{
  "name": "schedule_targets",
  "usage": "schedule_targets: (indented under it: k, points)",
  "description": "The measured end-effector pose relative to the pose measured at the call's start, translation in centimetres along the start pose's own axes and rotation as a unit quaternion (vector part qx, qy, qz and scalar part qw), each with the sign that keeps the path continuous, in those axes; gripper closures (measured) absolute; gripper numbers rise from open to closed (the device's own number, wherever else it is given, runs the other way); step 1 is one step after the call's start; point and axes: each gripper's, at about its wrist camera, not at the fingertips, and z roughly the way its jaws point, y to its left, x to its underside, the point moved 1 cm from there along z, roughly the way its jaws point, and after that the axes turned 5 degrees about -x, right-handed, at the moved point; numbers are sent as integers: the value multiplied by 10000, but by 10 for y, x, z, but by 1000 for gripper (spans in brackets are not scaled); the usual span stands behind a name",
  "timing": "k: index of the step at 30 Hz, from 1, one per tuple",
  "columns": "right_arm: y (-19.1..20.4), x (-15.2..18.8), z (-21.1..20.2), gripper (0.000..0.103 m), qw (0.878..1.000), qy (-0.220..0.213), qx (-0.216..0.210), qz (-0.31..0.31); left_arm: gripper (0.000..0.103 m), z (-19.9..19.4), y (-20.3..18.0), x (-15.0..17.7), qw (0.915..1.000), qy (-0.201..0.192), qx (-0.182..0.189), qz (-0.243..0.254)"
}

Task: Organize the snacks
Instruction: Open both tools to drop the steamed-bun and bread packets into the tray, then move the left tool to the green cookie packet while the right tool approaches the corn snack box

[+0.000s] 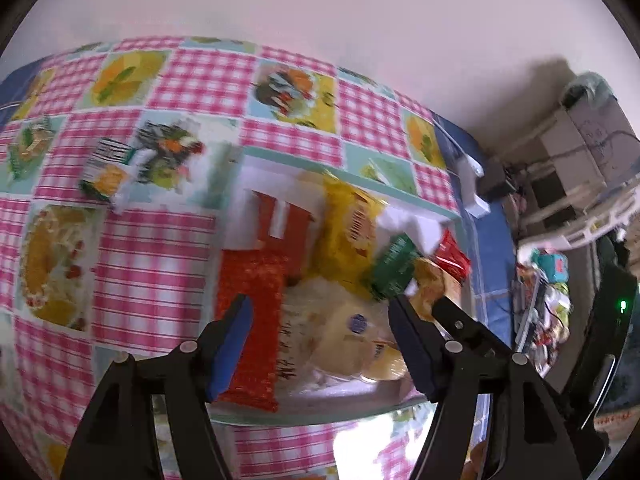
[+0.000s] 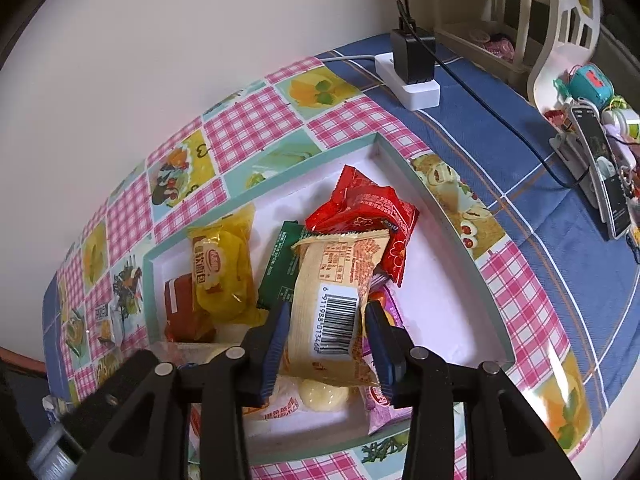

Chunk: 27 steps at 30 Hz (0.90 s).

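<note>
Both grippers (image 1: 320, 344) (image 2: 326, 340) apart — snack packets crowd the tray (image 2: 452, 216), power strip (image 2: 408, 84) beyond.

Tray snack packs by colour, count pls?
Red pack: 1
Orange-red packs: 2
Yellow pack: 1
Green pack: 1
Tan pack: 1
Purple pack: 1
Clear pack: 1
Total: 8 visible; more may be hidden.

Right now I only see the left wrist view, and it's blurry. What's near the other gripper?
Observer: A beige packet with a barcode lies between the open jaws of the right gripper, on top of the pile.
Operator: Is anything underneath it?
Observer: A purple packet peeks out below it, inside the box.
</note>
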Motion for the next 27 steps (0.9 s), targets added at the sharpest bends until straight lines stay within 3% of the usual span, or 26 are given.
schedule_targets:
  k: [1, 3, 8, 10, 15, 17, 23, 27]
  points:
    - [1, 0, 0, 36, 10000, 4, 5, -20, 31, -3, 5, -1, 9999, -62, -120, -48]
    - [4, 1, 1, 35, 9999, 25, 18, -111, 20, -6, 14, -3, 9991, -174, -370, -115]
    - [10, 3, 6, 21, 9995, 114, 40, -281, 16, -17, 45, -9, 9908, -517, -1223, -268]
    - [13, 3, 5, 18, 9993, 91, 34, -364, 10, -20, 54, -11, 9880, -594, -1392, -312]
    - [24, 7, 1, 7, 9984, 5, 43, -561, 7, -28, 66, -15, 9816, -764, -1697, -418]
    - [29, 8, 0, 1, 9979, -31, 31, -642, 1, -28, 70, -17, 9787, -790, -1844, -436]
    - [44, 13, -6, 0, 9964, -101, -3, -841, 1, -38, 78, -20, 9723, -927, -2080, -531]
    - [62, 19, -10, 0, 9944, -107, -123, -1046, 1, -46, 86, -22, 9601, -938, -2539, -703]
